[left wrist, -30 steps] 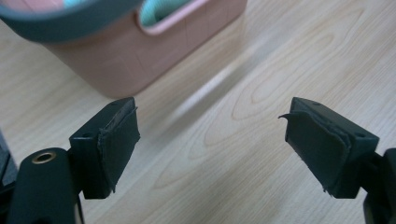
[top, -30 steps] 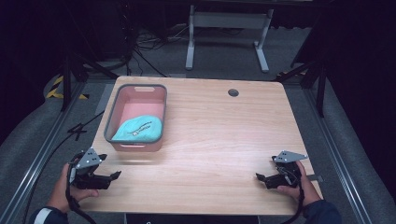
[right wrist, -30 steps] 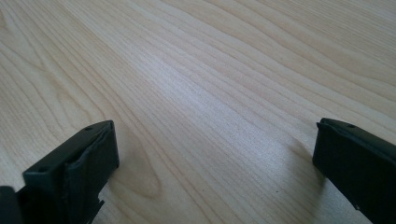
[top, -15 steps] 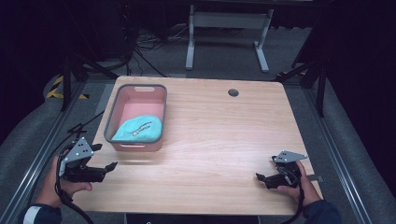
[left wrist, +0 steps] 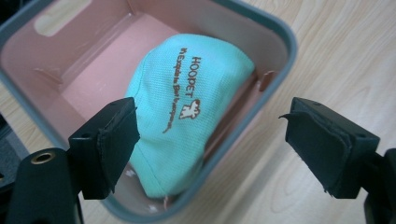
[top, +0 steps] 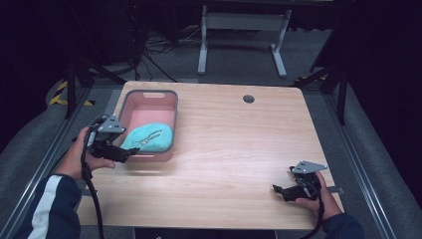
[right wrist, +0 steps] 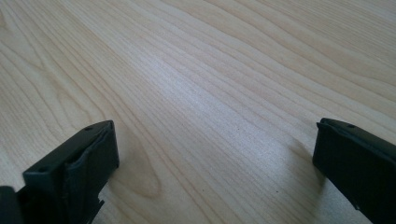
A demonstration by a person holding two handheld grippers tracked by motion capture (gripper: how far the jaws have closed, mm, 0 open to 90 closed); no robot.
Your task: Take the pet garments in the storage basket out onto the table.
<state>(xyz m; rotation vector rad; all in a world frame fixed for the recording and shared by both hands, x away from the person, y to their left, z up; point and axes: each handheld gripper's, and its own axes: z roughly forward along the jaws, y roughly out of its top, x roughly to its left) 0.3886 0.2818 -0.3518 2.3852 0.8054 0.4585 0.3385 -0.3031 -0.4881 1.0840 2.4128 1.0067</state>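
Left hand-held gripper (top: pixel 130 151) poised over the teal cloth (left wrist: pixel 187 112)

Its jaws gape, gripping nothing; the cloth lies in the pink bin (top: pixel 130 102) at the bench's far left. One jaw could catch the rim (tipping it). The right hand-held gripper (top: pixel 276 189) rests released, near right.

Surface: light wooden table (top: pixel 234 149), visible grain, rounded corners.
Fitting: dark round cable hole (top: pixel 248 98) near the far edge, right of centre.
Item on surface: pink bin (top: pixel 133 102) with grey rim, standing at the far left part.
Remaining surface: bare wood (right wrist: pixel 196 93).
Surroundings: grey floor (top: pixel 378 164).
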